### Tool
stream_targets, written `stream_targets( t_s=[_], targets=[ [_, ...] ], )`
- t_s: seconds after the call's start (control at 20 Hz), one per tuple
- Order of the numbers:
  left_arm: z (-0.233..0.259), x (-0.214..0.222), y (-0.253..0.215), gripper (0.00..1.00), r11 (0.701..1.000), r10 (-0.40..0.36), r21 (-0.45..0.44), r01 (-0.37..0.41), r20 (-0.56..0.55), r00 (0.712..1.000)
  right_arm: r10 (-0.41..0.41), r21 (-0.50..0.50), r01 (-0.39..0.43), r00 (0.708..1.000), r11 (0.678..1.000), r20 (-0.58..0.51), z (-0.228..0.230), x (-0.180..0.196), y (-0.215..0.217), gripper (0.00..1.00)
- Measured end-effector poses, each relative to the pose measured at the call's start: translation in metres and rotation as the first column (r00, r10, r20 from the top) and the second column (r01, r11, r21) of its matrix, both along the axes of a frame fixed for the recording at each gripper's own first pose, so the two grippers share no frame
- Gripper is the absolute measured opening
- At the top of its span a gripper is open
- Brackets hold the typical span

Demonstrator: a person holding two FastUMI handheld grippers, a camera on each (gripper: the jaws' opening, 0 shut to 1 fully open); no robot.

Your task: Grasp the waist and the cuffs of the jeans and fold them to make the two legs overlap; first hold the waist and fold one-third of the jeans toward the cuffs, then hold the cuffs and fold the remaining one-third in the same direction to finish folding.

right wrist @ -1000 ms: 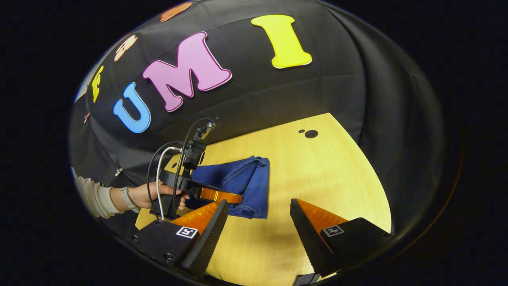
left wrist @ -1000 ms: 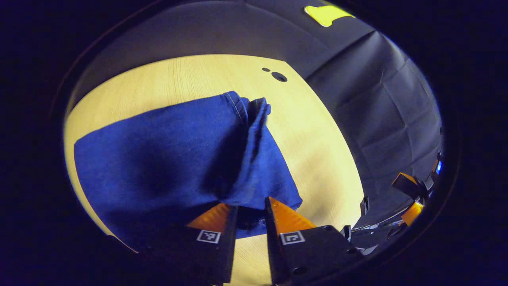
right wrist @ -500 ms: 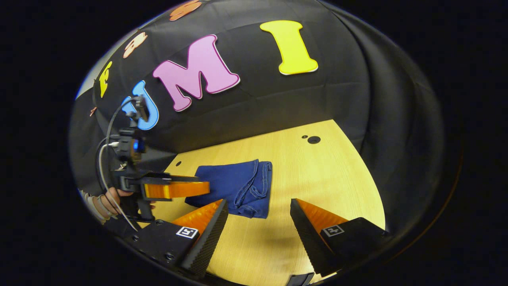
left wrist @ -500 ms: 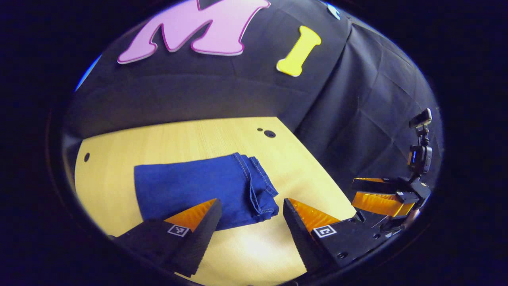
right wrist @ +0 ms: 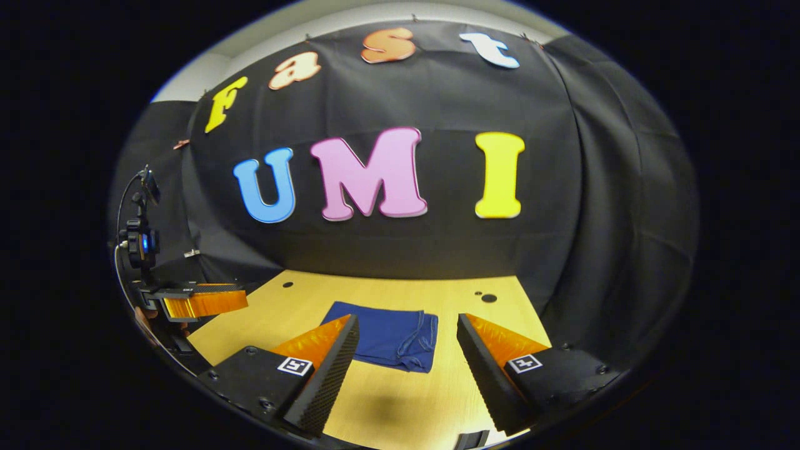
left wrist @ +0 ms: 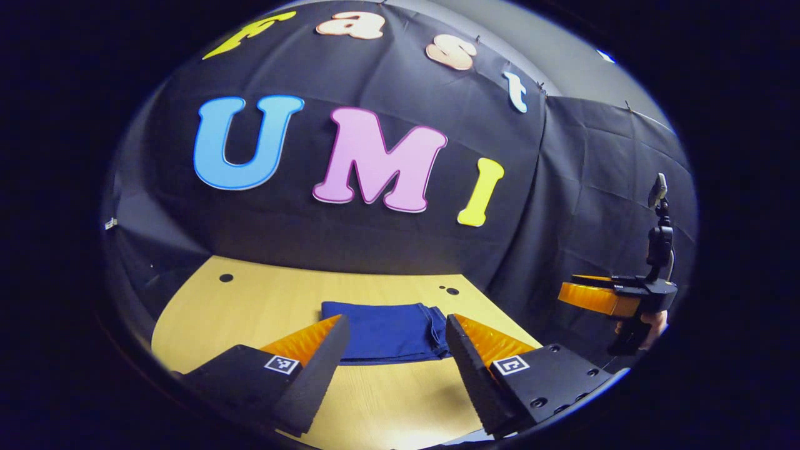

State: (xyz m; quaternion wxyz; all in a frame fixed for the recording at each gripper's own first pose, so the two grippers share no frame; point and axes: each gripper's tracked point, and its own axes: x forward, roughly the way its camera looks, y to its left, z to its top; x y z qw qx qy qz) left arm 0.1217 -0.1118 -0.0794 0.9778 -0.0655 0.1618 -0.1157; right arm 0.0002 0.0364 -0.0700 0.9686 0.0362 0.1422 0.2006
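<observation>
In the left gripper view, the left gripper hangs above the near part of the pale wooden worktop with its fingers spread wide and nothing between them. Seen through that gap, the blue jeans lie flat on the worktop as a compact folded bundle, with the stacked hems and seams along its right edge. Small dark holes mark the worktop, a pair just beyond the bundle's far right corner and one toward the far left. At the right edge of this view the right gripper is held off the worktop's side, well apart from the jeans, and a hand grips its handle below. In the right gripper view, the right gripper is likewise released, fingers wide and empty, raised over the near edge of the worktop. The jeans rest beyond the fingertips, folded, touching neither finger, the layered hems on the bundle's right side. At the far left of this view the left gripper is held level beside the worktop, clear of the jeans.
</observation>
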Motion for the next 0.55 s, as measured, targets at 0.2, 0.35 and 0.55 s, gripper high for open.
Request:
stream_targets(
  t_s=[0.2, 0.35, 0.55],
  targets=[
    [0.025, -0.029, -0.006, 0.97, 0.999, 0.027, -0.022, -0.025, 0.109, 0.994, -0.068, 0.008, 0.068, 0.989, 0.998, 0.132, 0.059, -0.039, 0.004, 0.96],
    [0.06, -0.048, -0.005, 0.96, 1.0, 0.023, -0.021, -0.02, 0.17, 0.985, -0.102, 0.057, 0.093, 0.98, 0.994, 0.17, 0.091, -0.055, -0.001, 0.96],
    [0.082, -0.059, -0.006, 0.96, 0.999, 0.036, 0.018, -0.041, 0.238, 0.971, -0.163, 0.07, 0.152, 0.967, 0.986, 0.198, 0.103, -0.058, -0.022, 0.92]
  ],
)
